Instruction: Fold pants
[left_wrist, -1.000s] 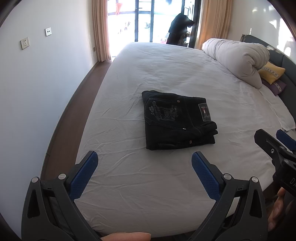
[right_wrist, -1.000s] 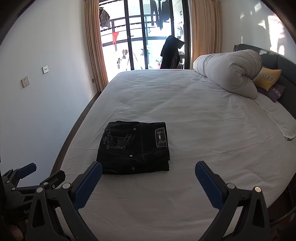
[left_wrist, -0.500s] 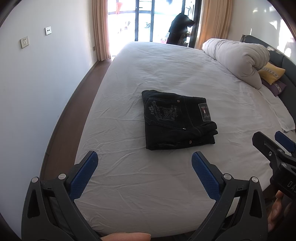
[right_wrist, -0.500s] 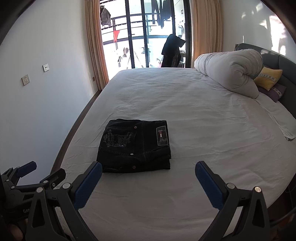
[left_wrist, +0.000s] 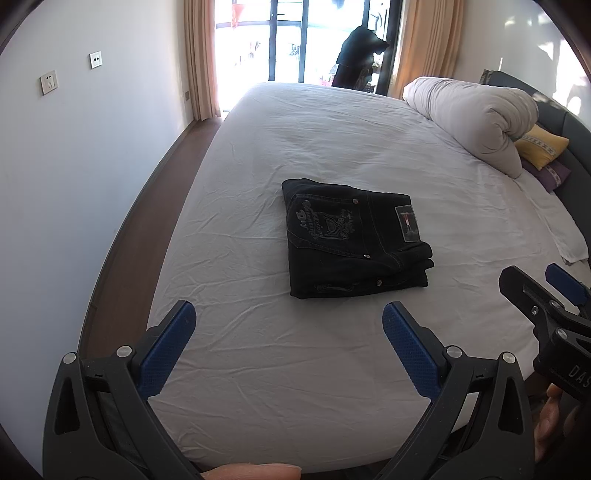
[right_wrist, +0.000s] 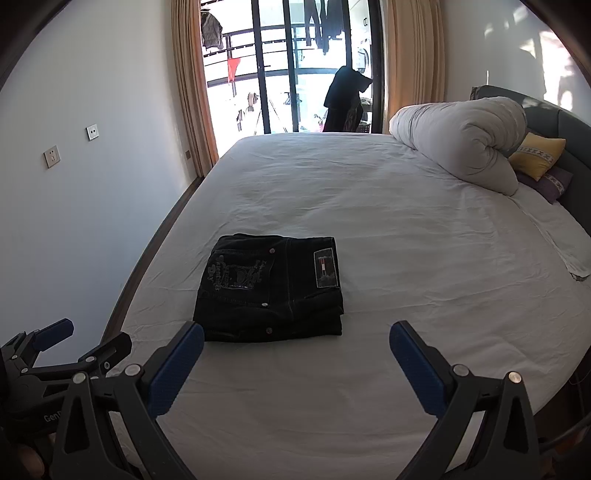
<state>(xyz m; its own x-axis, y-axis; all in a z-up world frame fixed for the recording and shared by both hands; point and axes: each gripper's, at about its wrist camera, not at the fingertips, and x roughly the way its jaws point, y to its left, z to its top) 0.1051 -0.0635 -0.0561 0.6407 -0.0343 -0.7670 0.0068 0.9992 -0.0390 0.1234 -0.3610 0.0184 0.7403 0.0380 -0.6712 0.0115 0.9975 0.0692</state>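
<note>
Pants (left_wrist: 351, 240) folded square, lying mid-bed nearer the left edge.
Left gripper (left_wrist: 288, 328) and right gripper (right_wrist: 295, 350) hover spread and empty; judged finished, so pull away without snagging the stack's loose layers.

The left gripper (left_wrist: 288, 343) was held level and pointed forward, and its jaws were spread wide apart, with nothing gripped between them. A fingertip (left_wrist: 251, 471) of the holding hand was seen at the bottom edge of the left wrist view. The right gripper (right_wrist: 295, 363) was held beside it in the same manner, its jaws also spread wide and nothing gripped. Each gripper was seen from the side in the other view, and the two were kept apart. Fingers (left_wrist: 550, 417) of the right hand were seen below its body.
</note>
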